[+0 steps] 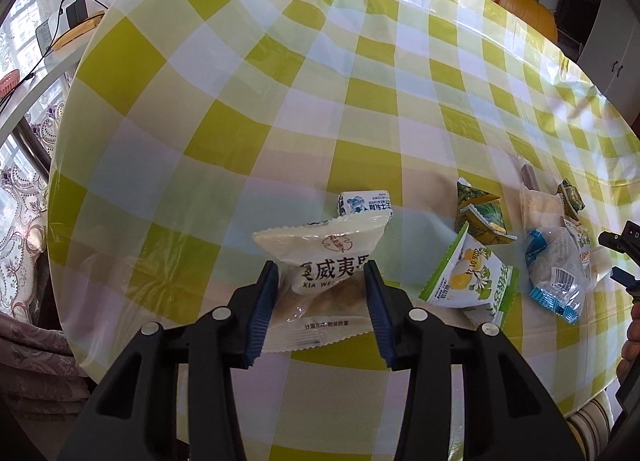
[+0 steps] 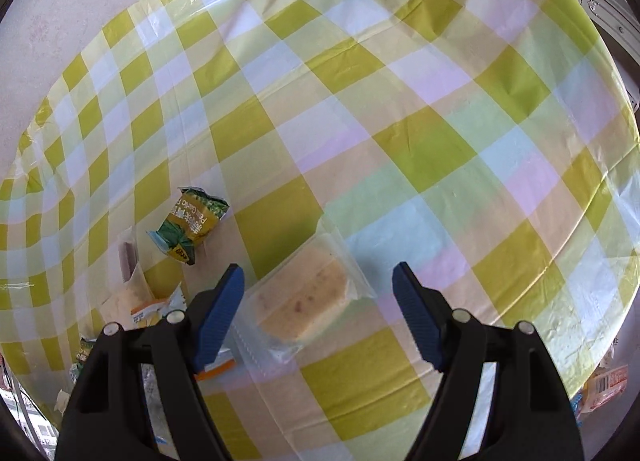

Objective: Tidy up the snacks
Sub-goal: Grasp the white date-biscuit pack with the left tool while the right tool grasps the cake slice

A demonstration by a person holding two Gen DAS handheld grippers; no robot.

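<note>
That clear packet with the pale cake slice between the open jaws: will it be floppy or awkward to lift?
The clear cake packet probably feels light, since one soft-looking slice fills it. Its loose film ends look floppy and glossy, so they may slip; the slice itself could squash under a hard squeeze. Lying flat on the checked tablecloth, it seems unlikely to roll.

White translucent pastry packet w/ black Chinese print (image 1: pixel 320 281) sits tilted, far end raised off the green-checked tablecloth. Small blue-and-white milk-candy wrapper (image 1: pixel 364 202) lies just behind it. To the right: white-green lemon sachet (image 1: pixel 468 281), dark green pea-snack bag (image 1: pixel 478 213), clear blue-edged bun pack (image 1: pixel 558 273), all flat, close together. Clear-wrapped yellowish cake slice (image 2: pixel 304 297) lies flat, apart from the rest.
</note>
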